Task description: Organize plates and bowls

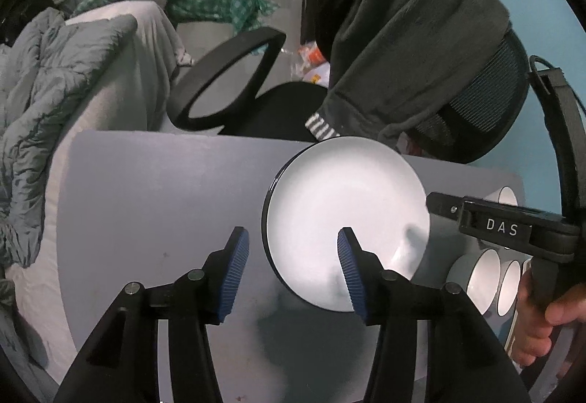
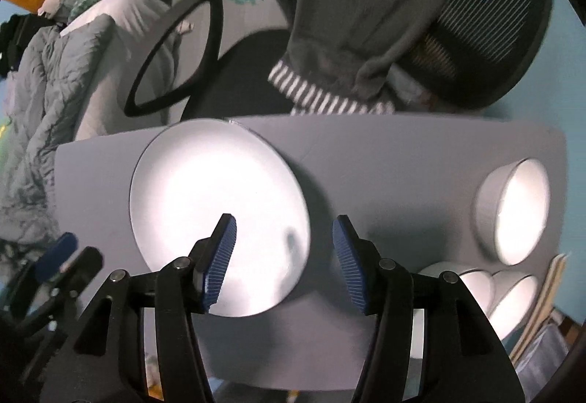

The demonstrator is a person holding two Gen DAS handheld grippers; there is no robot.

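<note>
Blue ribbed pads of your left gripper [image 1: 293,269] fill the bottom of its own view, spread apart with nothing between them; the claw points steeply down at the grey table [image 1: 154,190], its right pad showing over the plate's [image 1: 344,216] near-left part and its left pad over bare tabletop. That white plate with a dark rim lies flat on the table, near the far edge, in front of the office chair [image 1: 256,84] draped with a dark garment [image 1: 410,36]. Your right gripper [image 2: 284,262] points straight down, jaws likewise parted and empty, the plate's right edge showing between its pads. From the left camera you can see your right hand [image 1: 542,326] wrapped around that gripper's handle at the right edge. Three white bowls [image 2: 512,210] sit to the right of the plate: one alone farther back, two close together nearer you.
</note>
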